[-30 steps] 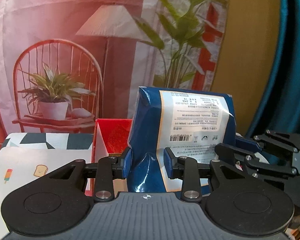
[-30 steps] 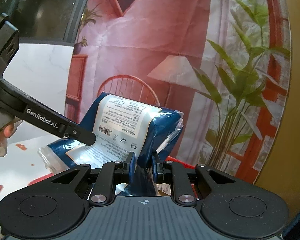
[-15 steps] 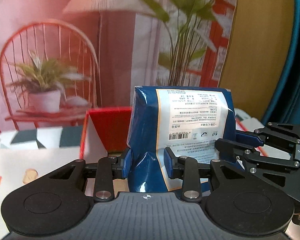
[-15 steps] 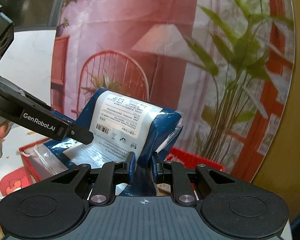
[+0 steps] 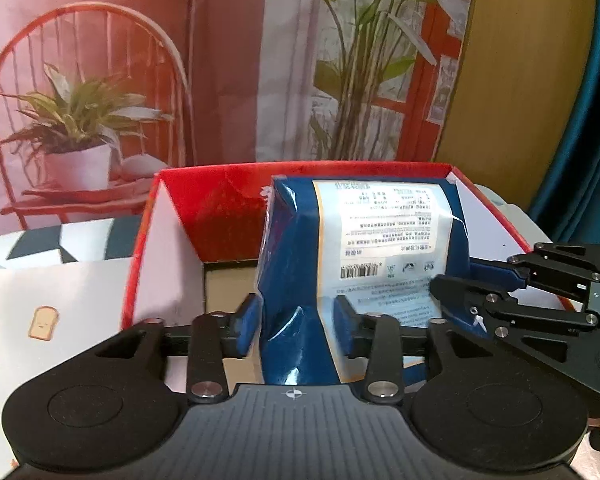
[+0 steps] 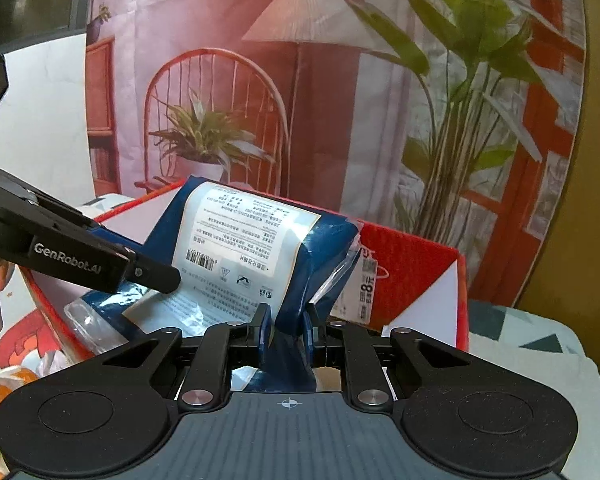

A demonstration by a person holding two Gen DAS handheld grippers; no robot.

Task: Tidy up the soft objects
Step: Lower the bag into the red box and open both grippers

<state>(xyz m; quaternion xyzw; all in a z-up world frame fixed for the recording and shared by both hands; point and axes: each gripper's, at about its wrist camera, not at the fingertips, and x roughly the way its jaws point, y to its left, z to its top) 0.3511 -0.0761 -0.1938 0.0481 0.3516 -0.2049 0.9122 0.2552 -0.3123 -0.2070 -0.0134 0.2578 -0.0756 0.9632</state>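
Blue packet (image 6: 268, 248) (barcode label); left tool (image 6: 156, 274) "GenRobot.AI".

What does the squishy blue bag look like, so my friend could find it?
Find the big red box in front of the painted backdrop. Sticking up inside it is the blue bag, shiny, with a white printed label and barcode, the only thing both claws reach.
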